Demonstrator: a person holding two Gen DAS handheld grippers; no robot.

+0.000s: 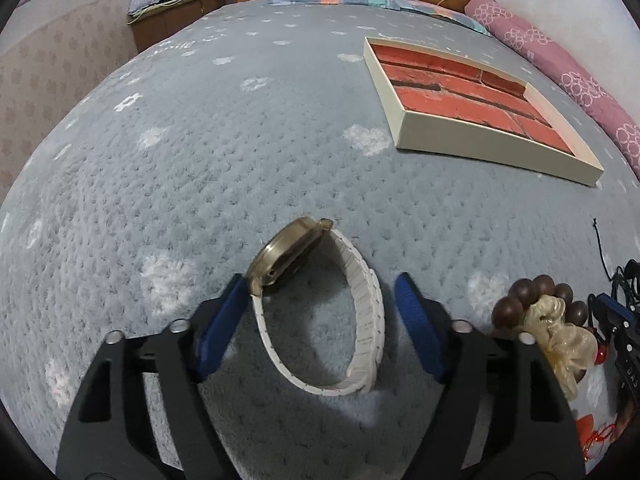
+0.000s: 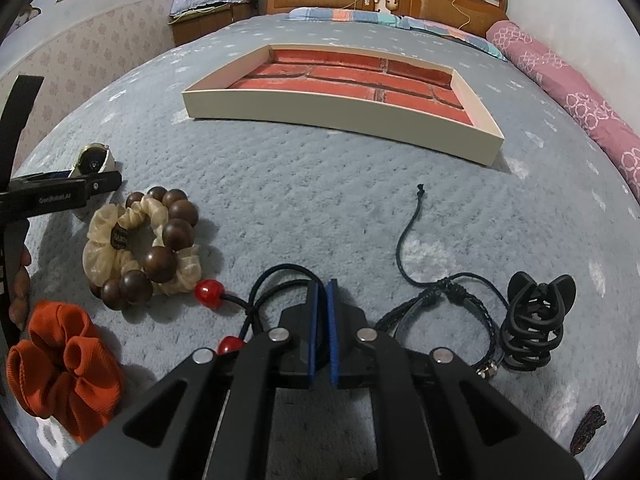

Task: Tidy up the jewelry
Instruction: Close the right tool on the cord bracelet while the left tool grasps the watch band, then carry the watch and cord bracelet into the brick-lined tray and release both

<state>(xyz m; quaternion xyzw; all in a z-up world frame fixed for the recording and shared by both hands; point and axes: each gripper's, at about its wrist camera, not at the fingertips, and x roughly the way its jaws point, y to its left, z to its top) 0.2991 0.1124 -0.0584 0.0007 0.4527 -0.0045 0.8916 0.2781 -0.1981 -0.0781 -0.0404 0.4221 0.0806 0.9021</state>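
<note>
- Blue-padded left gripper (image 1: 320,300) stands wide around the white-strapped watch (image 1: 320,308) — left pad touching its case.
- Right gripper (image 2: 322,320) is clamped on the black hair tie (image 2: 272,284) — bead bracelet (image 2: 160,240) beside, box (image 2: 340,108) beyond.

A broad stretch of bare bed cover (image 2: 320,184) lies open between the shallow box (image 2: 340,110) and the row of small things nearer the cameras, giving a free way to the box's low front wall. Left of the box the cover is bare too. In the near row, the bead bracelet (image 2: 160,248) lies on a pale scrunchie (image 2: 100,248), with an orange scrunchie (image 2: 64,372) just below. A black cord (image 2: 408,236) trails up into the open stretch. A braided bracelet (image 2: 444,304) and black hair claw (image 2: 536,320) crowd the right. A watch (image 1: 320,312) stands between the spread left tongs (image 1: 320,292).
</note>
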